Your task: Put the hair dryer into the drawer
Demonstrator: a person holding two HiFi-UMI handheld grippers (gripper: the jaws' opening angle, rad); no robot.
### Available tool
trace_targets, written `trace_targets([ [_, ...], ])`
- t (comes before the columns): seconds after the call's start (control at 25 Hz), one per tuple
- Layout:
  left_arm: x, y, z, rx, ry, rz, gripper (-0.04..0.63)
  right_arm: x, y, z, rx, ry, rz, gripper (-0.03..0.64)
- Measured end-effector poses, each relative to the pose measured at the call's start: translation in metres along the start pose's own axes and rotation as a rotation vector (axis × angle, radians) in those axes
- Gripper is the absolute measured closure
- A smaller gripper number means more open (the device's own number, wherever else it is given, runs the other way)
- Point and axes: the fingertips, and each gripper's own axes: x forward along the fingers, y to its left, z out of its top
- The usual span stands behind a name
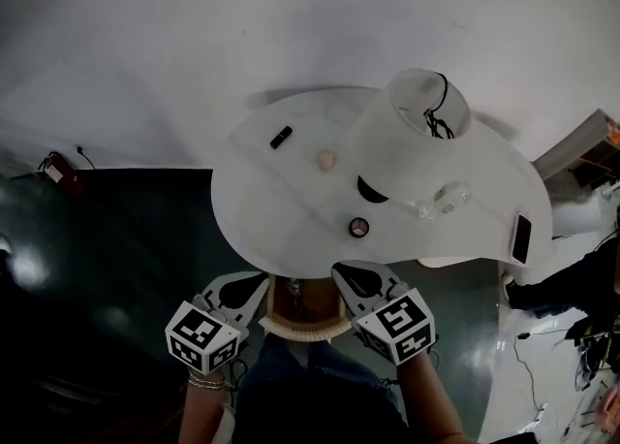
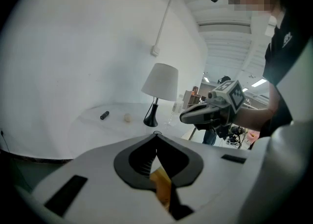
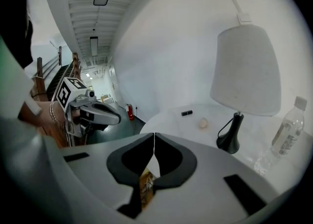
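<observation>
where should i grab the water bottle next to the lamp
Likely the straight middle of the water bottle, jaws level, since it stands upright. Come from the near edge of the table: the lamp stands close behind and beside it.

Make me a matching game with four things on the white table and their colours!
Things:
1. lamp shade
2. lamp base
3. little ball
4. bottle

Colours:
A. see-through
B. black
C. white
D. pale beige

Right pairs: 1-C, 2-B, 3-D, 4-A
</observation>
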Motion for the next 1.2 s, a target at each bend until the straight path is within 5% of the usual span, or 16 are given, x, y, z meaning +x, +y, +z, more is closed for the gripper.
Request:
trace_targets([
  [1.2, -0.022, 0.068, 0.097, 0.117, -0.147, -0.008, 0.580, -0.002, -0.025, 0.104, -0.020, -0.180, -0.128, 0.598],
])
